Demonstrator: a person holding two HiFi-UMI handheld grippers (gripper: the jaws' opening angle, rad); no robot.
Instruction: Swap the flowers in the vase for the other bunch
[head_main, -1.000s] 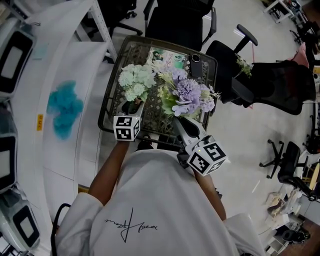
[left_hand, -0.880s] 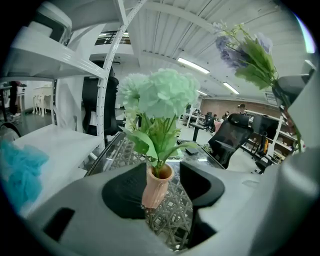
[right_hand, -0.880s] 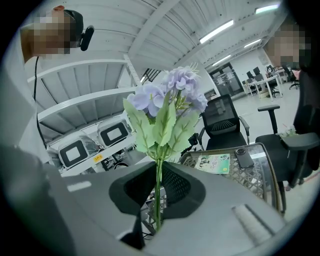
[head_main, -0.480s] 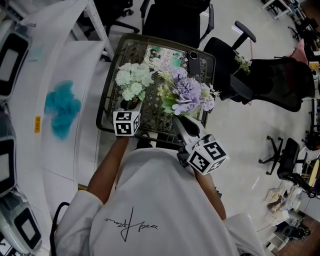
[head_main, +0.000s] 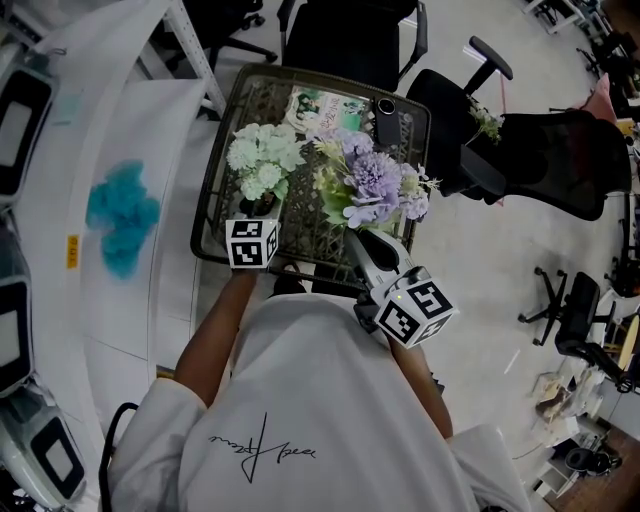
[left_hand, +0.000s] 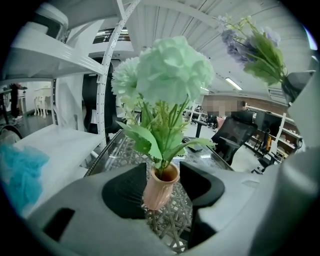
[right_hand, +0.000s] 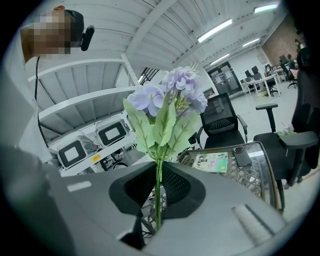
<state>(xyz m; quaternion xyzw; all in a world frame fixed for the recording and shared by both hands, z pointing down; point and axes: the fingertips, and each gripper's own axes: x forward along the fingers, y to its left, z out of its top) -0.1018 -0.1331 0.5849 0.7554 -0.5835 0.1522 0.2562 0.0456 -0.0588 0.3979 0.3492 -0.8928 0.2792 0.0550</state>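
vase (left_hand: 159, 189) matt, smooth | table (head_main: 303, 238) woven wicker, glossy glass top | green flowers (left_hand: 170, 70) cloth-like

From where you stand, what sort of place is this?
Probably an open-plan office or lab workspace: black mesh office chairs all around, white metal shelving beside the table, and rows of desks under ceiling strip lights.

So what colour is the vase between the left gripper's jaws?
The vase is pale peach-pink, seen best in the left gripper view.
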